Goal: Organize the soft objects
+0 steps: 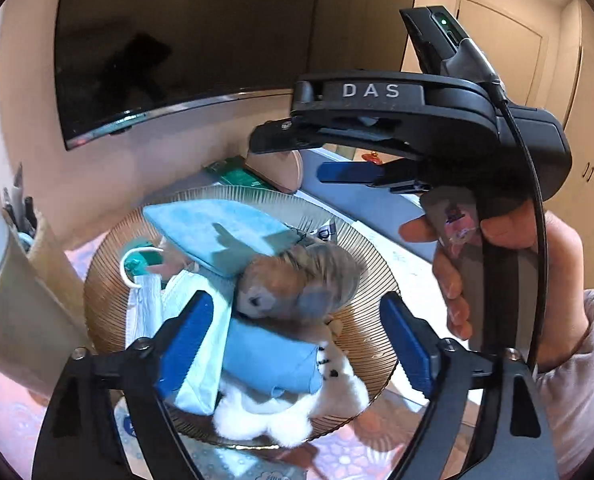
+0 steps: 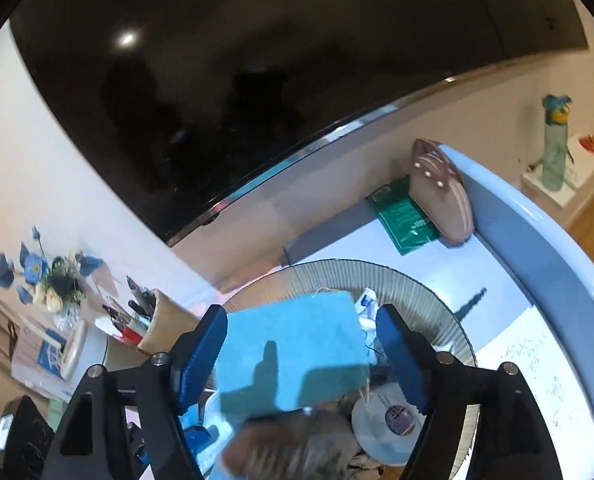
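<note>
A ribbed amber glass plate (image 1: 97,280) holds a pile of soft things: a folded light-blue cloth (image 1: 221,232), a brown plush toy (image 1: 297,280), a blue pouch (image 1: 273,356), a white fluffy toy (image 1: 281,412) and a face mask (image 1: 145,304). My left gripper (image 1: 297,344) is open just above the pile, holding nothing. My right gripper (image 2: 301,356) is open over the blue cloth (image 2: 293,344), above the plate (image 2: 417,284). It also shows in the left wrist view (image 1: 337,160), held by a hand.
A dark TV (image 1: 185,48) hangs on the wall behind. A pen holder (image 2: 161,320), blue flowers (image 2: 49,276) and a tape roll (image 2: 77,352) stand to the left. A green packet (image 2: 405,216) and a pink wooden object (image 2: 441,188) lie behind the plate. A bottle (image 2: 555,148) stands far right.
</note>
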The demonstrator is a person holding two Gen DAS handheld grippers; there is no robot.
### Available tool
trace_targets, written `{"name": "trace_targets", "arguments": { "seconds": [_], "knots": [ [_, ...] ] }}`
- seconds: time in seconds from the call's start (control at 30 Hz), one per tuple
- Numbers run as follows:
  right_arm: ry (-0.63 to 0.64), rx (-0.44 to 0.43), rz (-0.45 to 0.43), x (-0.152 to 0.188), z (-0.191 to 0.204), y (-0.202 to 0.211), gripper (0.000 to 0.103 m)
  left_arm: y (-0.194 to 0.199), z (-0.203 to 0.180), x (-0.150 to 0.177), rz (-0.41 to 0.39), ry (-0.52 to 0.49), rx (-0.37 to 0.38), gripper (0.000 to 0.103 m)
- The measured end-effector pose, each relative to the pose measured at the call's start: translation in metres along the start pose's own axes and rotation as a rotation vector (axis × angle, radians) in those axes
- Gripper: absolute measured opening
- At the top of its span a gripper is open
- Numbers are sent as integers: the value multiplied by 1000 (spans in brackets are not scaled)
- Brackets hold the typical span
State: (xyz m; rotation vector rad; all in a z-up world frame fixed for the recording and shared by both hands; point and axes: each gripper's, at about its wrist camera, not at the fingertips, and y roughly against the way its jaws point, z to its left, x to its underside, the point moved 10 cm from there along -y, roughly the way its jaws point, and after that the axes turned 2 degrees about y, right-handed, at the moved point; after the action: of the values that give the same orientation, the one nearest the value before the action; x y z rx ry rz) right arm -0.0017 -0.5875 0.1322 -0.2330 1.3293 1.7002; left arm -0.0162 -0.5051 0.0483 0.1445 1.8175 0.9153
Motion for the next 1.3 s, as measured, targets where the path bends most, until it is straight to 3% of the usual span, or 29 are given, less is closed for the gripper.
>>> {"name": "trace_targets", "arguments": {
  "seconds": [0.4, 0.7, 0.8, 1.03, 1.1, 1.17, 1.3],
  "knots": [
    [-34, 2, -9, 16, 9, 25, 77, 23, 11, 6, 7, 10, -22, 88],
    [-26, 25, -25, 41, 32, 51, 78, 53, 31, 23, 23, 41, -88, 89],
    [-7, 43, -14, 58, 41, 58, 87, 61, 47, 39, 46, 65, -115, 89],
    [24, 104, 8, 103, 57, 69, 87, 85, 91, 85, 96, 127, -200, 89],
    [35, 115, 13, 118, 67, 72, 90, 95, 111, 101, 108, 165, -237, 89],
    [41, 138, 21, 132, 75, 73, 103, 105, 131, 115, 114, 206, -279, 89],
    [56, 164, 37, 165, 98, 70, 103, 137, 178, 146, 114, 288, -378, 89]
  ]
}}
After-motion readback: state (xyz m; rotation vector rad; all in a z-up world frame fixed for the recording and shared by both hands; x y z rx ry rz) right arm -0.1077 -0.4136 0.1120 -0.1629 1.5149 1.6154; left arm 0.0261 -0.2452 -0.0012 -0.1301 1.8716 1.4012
